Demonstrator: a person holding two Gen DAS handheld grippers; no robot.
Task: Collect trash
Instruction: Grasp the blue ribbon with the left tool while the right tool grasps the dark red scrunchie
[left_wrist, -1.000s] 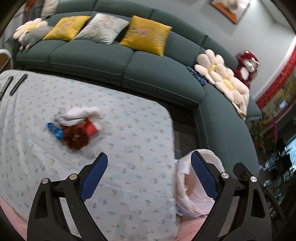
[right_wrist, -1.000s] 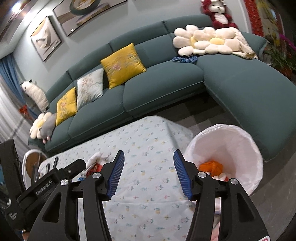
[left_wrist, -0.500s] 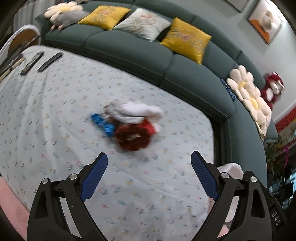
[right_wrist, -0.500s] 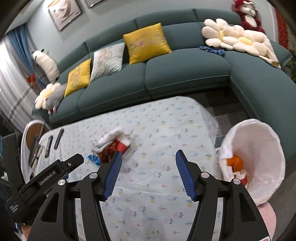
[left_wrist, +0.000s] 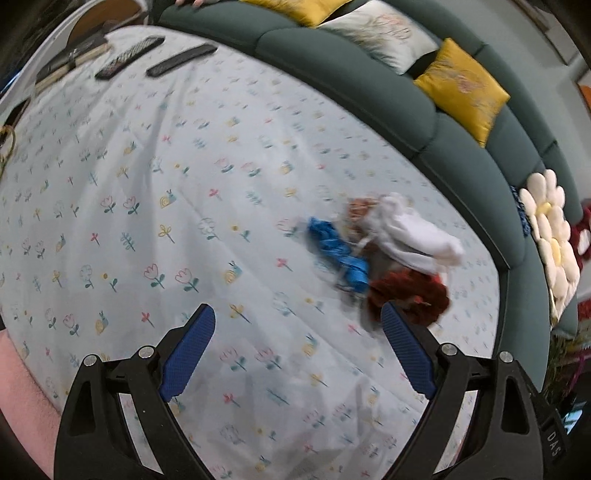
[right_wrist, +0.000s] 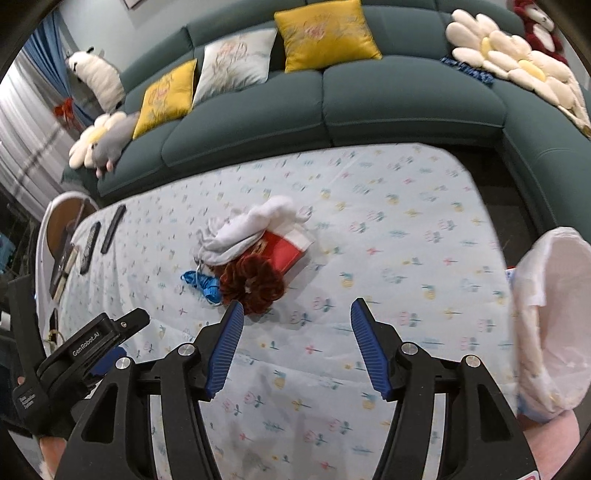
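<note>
The trash pile is not yet cleared: a crumpled white tissue (right_wrist: 251, 229), a red carton (right_wrist: 284, 249), a dark red frilly wad (right_wrist: 253, 284) and a blue wrapper (right_wrist: 203, 284) lie touching one another mid-bench (right_wrist: 406, 221). In the right wrist view the white-lined bin (right_wrist: 554, 317) stands off the bench at three o'clock. The right claw (right_wrist: 295, 347) and the left claw (left_wrist: 295, 354) both gape wide and empty above the cloth, the pile at about one o'clock of the left. All four pieces remain to collect.

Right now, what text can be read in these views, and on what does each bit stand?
"GenRobot.AI": on the left claw's black body, right wrist view.
"DAS": on the left claw's arm, left wrist view.
Small white label lower on that body: too small to read.
Print on the red box: blurred.
</note>
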